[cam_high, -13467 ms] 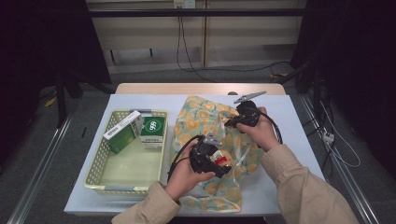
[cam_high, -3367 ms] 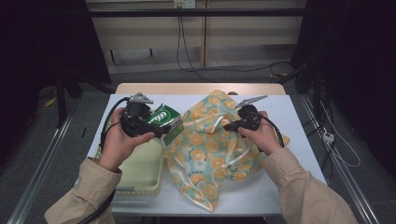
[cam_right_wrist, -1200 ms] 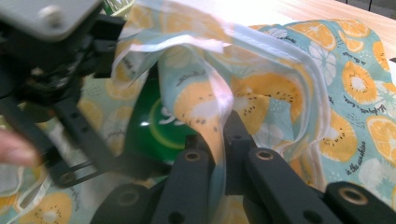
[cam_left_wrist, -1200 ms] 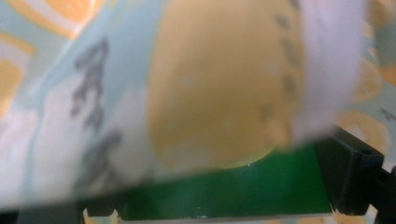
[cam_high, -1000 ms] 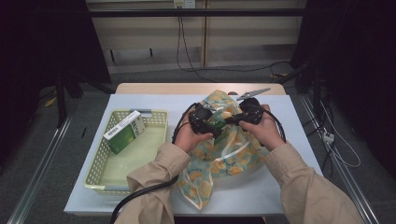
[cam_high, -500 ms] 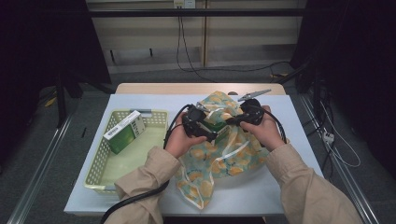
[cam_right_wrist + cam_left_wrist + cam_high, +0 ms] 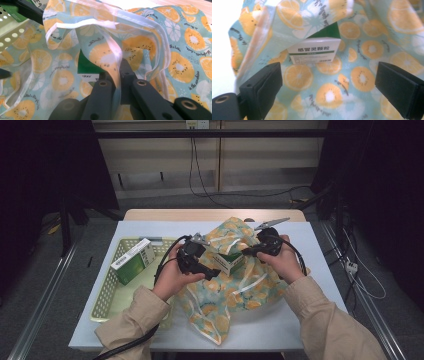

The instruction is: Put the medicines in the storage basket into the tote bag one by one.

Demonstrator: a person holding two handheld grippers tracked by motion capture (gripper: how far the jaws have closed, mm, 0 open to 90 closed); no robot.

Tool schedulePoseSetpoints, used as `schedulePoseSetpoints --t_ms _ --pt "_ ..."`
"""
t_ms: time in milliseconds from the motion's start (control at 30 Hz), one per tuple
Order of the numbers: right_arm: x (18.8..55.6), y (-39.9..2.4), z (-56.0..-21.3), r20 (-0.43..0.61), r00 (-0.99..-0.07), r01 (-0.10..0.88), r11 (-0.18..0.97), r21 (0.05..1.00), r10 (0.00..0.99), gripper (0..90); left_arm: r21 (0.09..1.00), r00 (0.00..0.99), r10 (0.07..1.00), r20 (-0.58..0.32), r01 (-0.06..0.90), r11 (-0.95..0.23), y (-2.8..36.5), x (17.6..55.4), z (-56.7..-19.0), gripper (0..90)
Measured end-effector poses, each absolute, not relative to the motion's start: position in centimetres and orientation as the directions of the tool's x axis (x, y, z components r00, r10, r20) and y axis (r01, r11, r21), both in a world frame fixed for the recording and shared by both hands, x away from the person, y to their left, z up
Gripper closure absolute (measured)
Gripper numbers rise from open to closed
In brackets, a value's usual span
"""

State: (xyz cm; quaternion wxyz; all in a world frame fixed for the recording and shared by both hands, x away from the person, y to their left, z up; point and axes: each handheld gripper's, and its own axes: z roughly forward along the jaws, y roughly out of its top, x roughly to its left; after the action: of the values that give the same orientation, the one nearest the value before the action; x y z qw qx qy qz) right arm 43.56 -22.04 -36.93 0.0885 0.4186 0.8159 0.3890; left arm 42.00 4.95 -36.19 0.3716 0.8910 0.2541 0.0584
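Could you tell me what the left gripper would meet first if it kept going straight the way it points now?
Probably the white-and-green box lying inside the fruit-print bag, centred ahead between the open left gripper jaws; depth is unclear.

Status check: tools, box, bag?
Left tool open, box released inside the fruit-print bag. Right tool shut on the bag rim, holding the mouth open. Second box in the basket.

"感冒灵颗粒", seemingly, on box point(image 7: 314, 53)

- Carried one green box point(image 7: 231, 262) from basket point(image 7: 107, 295) into fruit-print bag point(image 7: 235, 285).
- Left tool point(image 7: 216, 270) now opened, box released inside.
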Motion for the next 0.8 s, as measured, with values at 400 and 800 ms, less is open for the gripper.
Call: schedulePoseSetpoints --t_ms 400,800 --pt "43.5 -22.1 -37.0 0.183 -0.633 0.617 0.347 0.707 0.752 89.0 0.708 0.848 0.521 -0.098 0.427 -0.563 9.4 41.8 -34.8 6.1" --pt "43.4 -22.5 -37.0 0.181 -0.631 0.618 0.348 0.705 0.754 88.9 0.718 0.817 0.573 -0.063 0.436 -0.542 13.5 42.5 -34.0 6.1"
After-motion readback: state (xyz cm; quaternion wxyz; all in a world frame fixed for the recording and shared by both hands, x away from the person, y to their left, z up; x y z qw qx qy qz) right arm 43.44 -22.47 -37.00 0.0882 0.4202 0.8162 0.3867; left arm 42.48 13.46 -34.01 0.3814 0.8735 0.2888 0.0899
